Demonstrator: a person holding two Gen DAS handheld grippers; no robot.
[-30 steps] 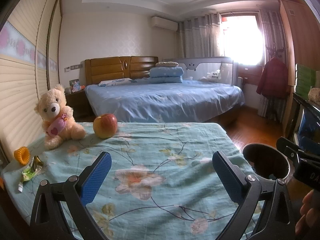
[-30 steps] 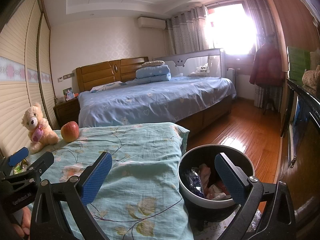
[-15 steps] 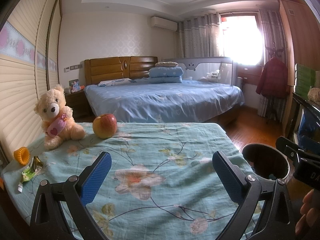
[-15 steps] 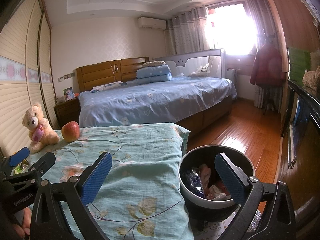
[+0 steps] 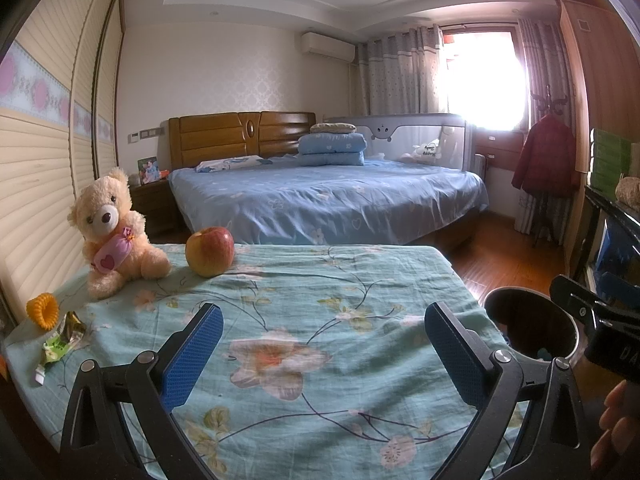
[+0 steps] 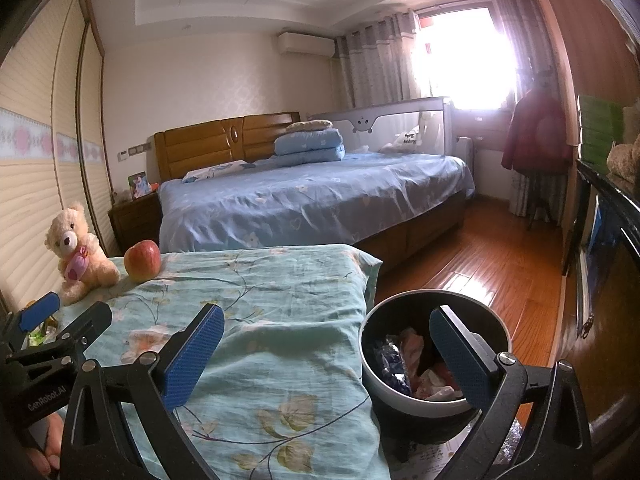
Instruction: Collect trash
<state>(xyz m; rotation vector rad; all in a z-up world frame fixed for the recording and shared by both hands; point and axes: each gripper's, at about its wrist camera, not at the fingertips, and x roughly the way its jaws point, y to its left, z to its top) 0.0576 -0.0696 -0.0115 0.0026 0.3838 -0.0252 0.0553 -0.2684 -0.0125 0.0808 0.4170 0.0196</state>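
Observation:
A crumpled green wrapper (image 5: 60, 342) lies at the left edge of the floral cloth (image 5: 320, 300), beside an orange ring (image 5: 43, 310). My left gripper (image 5: 322, 354) hovers open over the cloth's middle, nothing between its blue pads. A round bin (image 6: 434, 354) with a white rim stands on the floor to the right of the table, with wrappers inside. My right gripper (image 6: 328, 354) is open too, its right finger over the bin and its left finger over the cloth. The bin (image 5: 532, 330) also shows at the right of the left wrist view.
A teddy bear (image 5: 112, 230) and a red apple (image 5: 210, 252) sit at the table's far left. A blue bed (image 5: 328, 196) lies beyond. Wooden floor (image 6: 480, 264) runs to the right, with a dark cabinet (image 6: 604, 280) along the right wall.

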